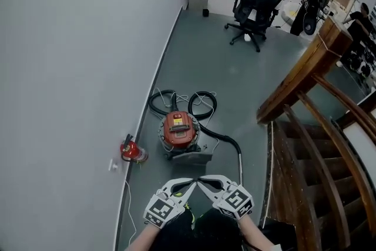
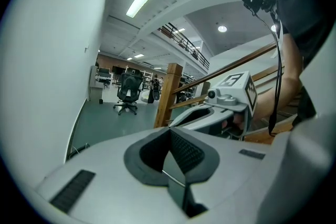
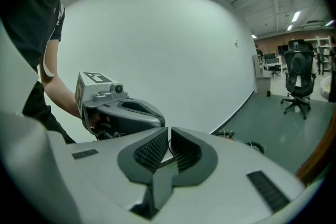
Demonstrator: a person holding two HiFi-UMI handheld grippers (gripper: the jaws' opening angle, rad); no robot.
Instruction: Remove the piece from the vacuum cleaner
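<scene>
Vacuum cleaner [image 1: 179,129], red on top, sits on the grey floor [image 1: 235,79] close to the white wall [image 1: 70,67]. Its black hose [image 1: 202,98] curls behind it. A small red fire extinguisher [image 1: 132,151] is near it, by the wall. The left claw [image 1: 189,183] is shut tight with nothing in it. The right claw [image 1: 201,180] is shut and empty too. Both claws are apart from the vacuum, tips close together. Wooden stairs [image 1: 317,173] are on the right.
</scene>
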